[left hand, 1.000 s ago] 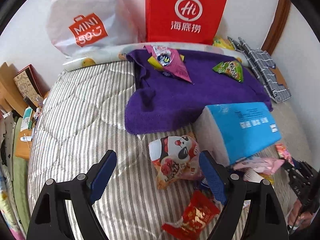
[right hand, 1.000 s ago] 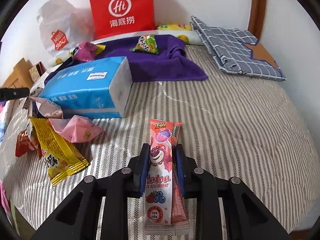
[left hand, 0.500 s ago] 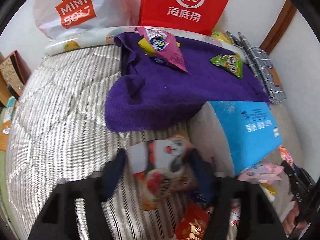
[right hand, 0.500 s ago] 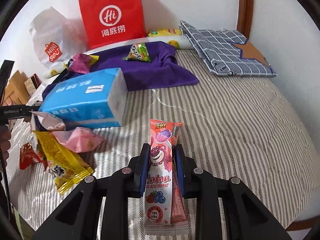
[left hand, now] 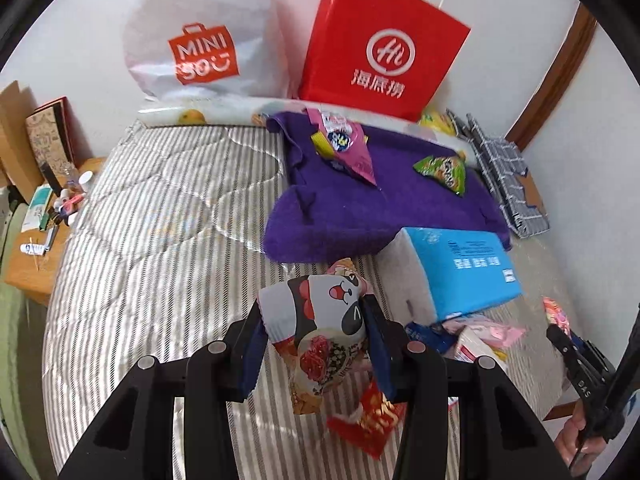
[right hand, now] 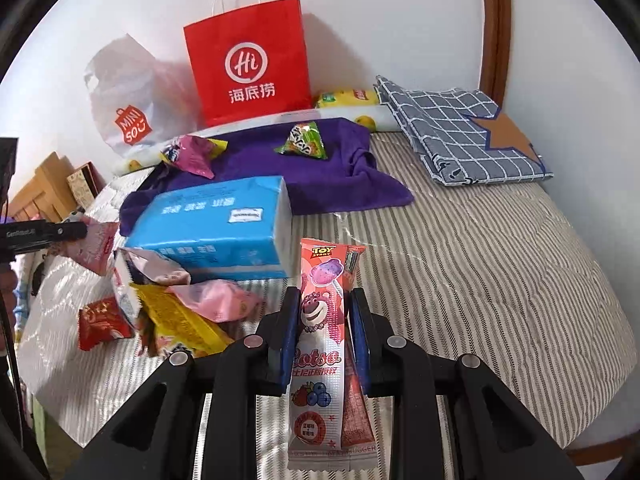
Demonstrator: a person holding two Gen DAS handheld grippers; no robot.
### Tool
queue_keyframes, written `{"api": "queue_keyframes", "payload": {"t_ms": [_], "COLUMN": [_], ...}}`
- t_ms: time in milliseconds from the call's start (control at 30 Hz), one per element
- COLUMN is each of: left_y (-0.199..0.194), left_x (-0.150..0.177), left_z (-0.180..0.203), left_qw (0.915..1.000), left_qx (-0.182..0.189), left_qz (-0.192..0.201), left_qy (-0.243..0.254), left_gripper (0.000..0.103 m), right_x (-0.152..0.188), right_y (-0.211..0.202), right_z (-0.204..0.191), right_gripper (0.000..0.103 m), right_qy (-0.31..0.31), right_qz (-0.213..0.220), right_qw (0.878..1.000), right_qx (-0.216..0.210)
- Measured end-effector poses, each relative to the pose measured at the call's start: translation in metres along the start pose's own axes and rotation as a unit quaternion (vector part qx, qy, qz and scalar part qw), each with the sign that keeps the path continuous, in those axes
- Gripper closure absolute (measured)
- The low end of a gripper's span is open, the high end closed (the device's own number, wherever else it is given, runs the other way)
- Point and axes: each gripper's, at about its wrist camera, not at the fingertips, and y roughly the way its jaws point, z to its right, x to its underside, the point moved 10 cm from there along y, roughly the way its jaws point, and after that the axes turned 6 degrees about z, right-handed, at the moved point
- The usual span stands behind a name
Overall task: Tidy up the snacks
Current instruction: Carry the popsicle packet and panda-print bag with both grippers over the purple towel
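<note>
While both grippers grip snacks, panda packet (left hand: 320, 320) sits clamped between left gripper (left hand: 316, 344) jaws.
Right gripper (right hand: 323, 334) jaws closed on upright Lotso stick (right hand: 318, 344); possibly two sticks.

The left gripper (left hand: 314, 332) has its jaws clamped on a panda snack bag (left hand: 320, 320), fingers pointing toward twelve o'clock. The right gripper (right hand: 324, 320) pinches a pink Lotso packet (right hand: 318, 344) upright, also aimed at twelve o'clock.

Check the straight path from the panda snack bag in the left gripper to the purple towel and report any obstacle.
Nothing visible blocks it. The left gripper holds the panda snack bag over striped bedding, and the purple towel lies straight ahead. The blue tissue pack sits to the right of that line.
</note>
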Motion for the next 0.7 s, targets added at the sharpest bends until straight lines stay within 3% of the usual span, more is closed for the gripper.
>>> {"api": "queue_keyframes", "payload": {"t_ms": [367,700], "left_y": [-0.044,-0.048], "left_x": [0.002,-0.003], "left_z": [0.033,0.087], "left_qw": [0.9988,0.9957], "left_qx": [0.034,0.077], "left_qz": [0.033,0.041], "left_qy": [0.007,0.033], "left_gripper": [0.06,0.06], "right_x": [-0.023,-0.05], "right_y": [-0.038,-0.057], "right_z": [-0.013,-0.045], "right_gripper": [0.079,0.079], "right_qy": [-0.007,-0.061], "right_qz": [0.034,0.07], "right_qw": [0.999,0.994], "right_qx": [-0.017,-0.055]}}
